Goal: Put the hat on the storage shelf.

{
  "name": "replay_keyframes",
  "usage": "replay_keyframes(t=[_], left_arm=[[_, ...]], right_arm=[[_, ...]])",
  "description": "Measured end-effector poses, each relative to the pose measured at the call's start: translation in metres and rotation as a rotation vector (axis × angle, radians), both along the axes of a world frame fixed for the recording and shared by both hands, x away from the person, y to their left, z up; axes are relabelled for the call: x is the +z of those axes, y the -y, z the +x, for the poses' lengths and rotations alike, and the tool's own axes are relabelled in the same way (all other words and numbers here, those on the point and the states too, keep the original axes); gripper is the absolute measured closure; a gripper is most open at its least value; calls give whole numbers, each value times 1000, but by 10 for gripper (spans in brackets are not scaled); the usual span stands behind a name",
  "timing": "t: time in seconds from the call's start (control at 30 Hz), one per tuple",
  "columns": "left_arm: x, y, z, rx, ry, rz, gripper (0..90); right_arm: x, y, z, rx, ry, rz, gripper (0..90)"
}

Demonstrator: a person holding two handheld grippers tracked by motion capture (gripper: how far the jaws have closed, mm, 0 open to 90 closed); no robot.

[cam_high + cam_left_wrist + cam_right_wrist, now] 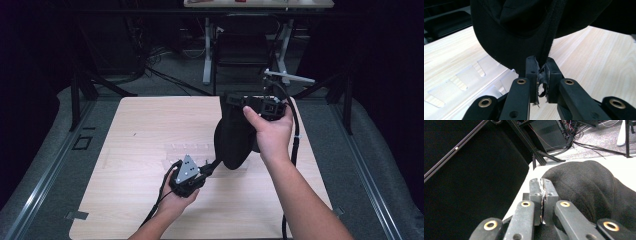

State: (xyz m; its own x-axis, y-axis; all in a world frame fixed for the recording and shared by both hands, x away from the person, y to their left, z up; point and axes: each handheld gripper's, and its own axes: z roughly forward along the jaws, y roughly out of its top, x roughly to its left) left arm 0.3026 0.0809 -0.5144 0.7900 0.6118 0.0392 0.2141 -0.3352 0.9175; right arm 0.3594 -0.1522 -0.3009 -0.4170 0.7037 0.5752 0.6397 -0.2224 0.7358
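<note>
A black fabric cap (234,135) hangs above the middle of the light wooden table (140,125), stretched between both grippers. My left gripper (210,167) is low and in front of it, shut on a narrow black strap or edge at the cap's bottom; in the left gripper view the jaws (541,75) pinch that strap (547,42) under the curved brim (496,47). My right gripper (239,101) holds the cap's top edge from the right. In the right gripper view its jaws (542,192) are shut on a thin fold, with the black cloth (584,192) bulging to the right.
Clear plastic pieces (192,149) lie flat on the table under the cap, also seen as clear plastic (461,82) in the left gripper view. Black frame legs (80,90) stand off the table's far corners. A white desk (250,30) and cables (165,70) are behind.
</note>
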Motion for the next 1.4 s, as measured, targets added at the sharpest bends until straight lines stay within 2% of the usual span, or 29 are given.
replay_keyframes(t=[0.1,0.4,0.43,0.5,0.6,0.73,0.93,1.0,1.07,1.13,1.2,1.33,1.4], left_arm=[[-1,-3,2,-12,-13,-28,840],[-3,-10,7,-36,-36,-46,840],[-3,-10,6,-15,-30,-42,840],[-4,-12,7,-35,-44,-55,840],[-5,-10,5,-22,-28,-41,843],[-4,-9,5,-19,-35,-28,844],[-5,-8,2,5,-23,-17,846],[-6,-10,3,28,-40,-26,853],[-6,-12,4,38,-47,-28,856],[-10,-14,4,41,-52,-3,857],[-15,-16,4,46,-62,-2,857],[-18,-15,2,43,-52,26,857],[-20,-16,2,48,-64,20,857]], right_arm=[[0,-2,-1,4,1,-1,884],[0,-3,1,9,-4,4,885],[-1,-5,2,12,-4,2,885],[-1,-6,2,11,-4,-3,885],[-3,-9,4,17,-8,0,884],[-4,-9,5,19,-12,3,883],[-4,-8,6,38,-19,17,874],[-2,-6,4,38,-3,39,861],[-1,-4,3,37,1,38,862],[-1,-1,3,32,2,35,862],[-1,0,3,29,1,35,865],[-1,2,3,30,1,36,865],[-2,2,3,32,3,29,865]])
